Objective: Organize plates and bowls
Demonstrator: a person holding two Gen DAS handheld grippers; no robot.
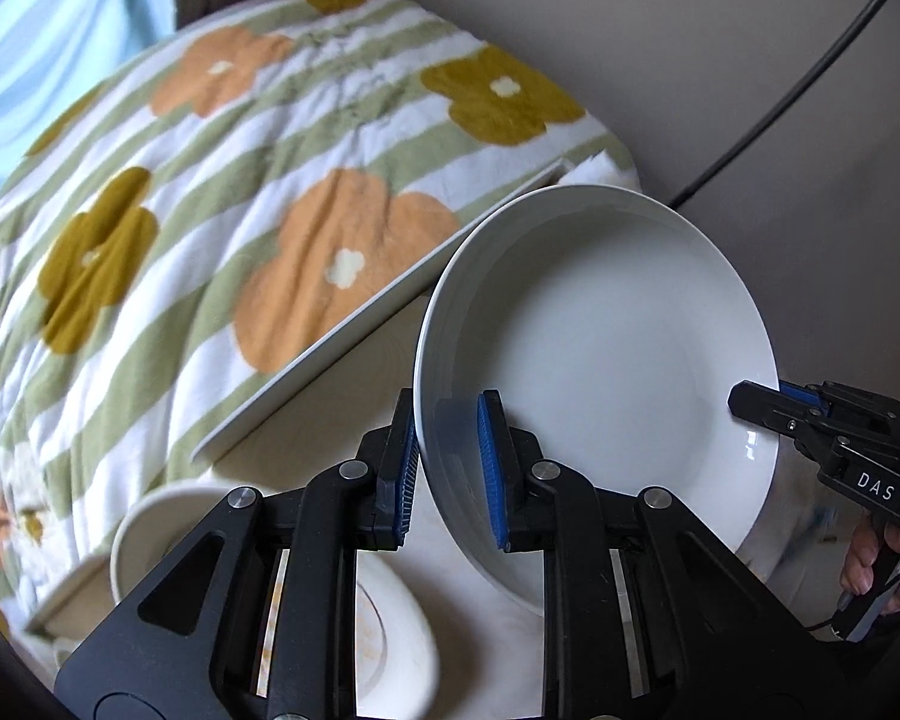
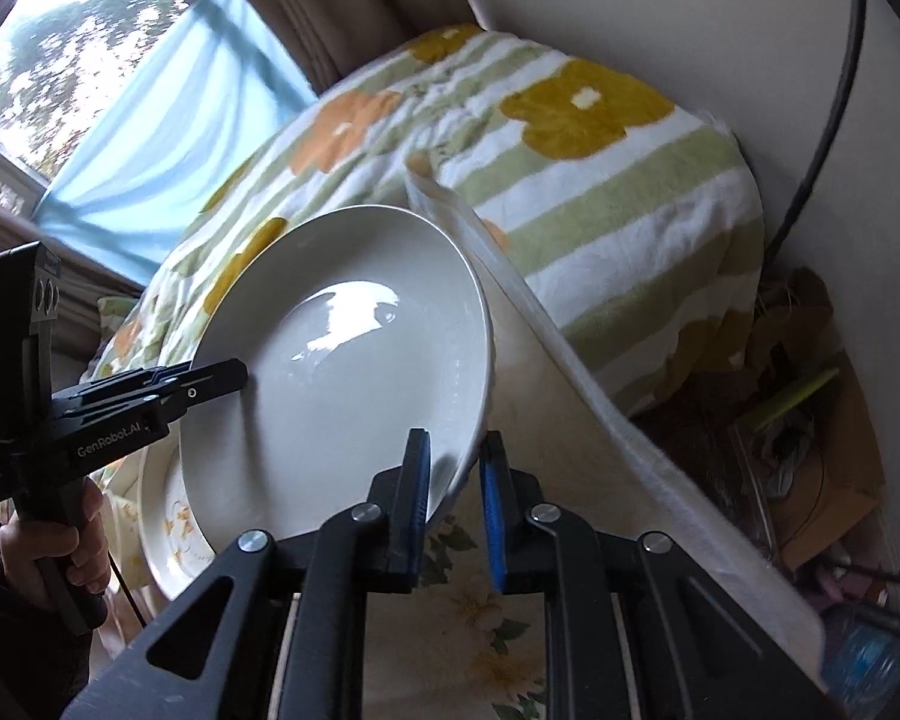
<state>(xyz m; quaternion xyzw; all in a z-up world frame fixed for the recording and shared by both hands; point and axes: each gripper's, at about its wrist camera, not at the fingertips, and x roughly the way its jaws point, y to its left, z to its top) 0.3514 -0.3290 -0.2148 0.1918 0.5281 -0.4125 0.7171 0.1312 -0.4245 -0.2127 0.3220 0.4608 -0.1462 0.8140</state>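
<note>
A white deep plate (image 1: 606, 360) is held tilted in the air between both grippers. My left gripper (image 1: 450, 468) is shut on its left rim, one blue pad inside and one outside. My right gripper (image 2: 456, 480) is shut on the opposite rim; it shows in the left wrist view (image 1: 756, 402) at the plate's right edge. The plate also shows in the right wrist view (image 2: 342, 384), with the left gripper (image 2: 228, 375) at its left rim. Below lie a cream bowl (image 1: 150, 534) and a stained white dish (image 1: 390, 630). A floral-patterned plate (image 2: 168, 528) lies under the held plate.
A flowered striped blanket (image 1: 210, 210) covers the bed behind the table edge (image 1: 330, 348). A black cable (image 1: 780, 102) runs down the wall. A floral tablecloth (image 2: 480, 600) covers the table. Clutter and a cardboard box (image 2: 822, 480) sit on the floor at right.
</note>
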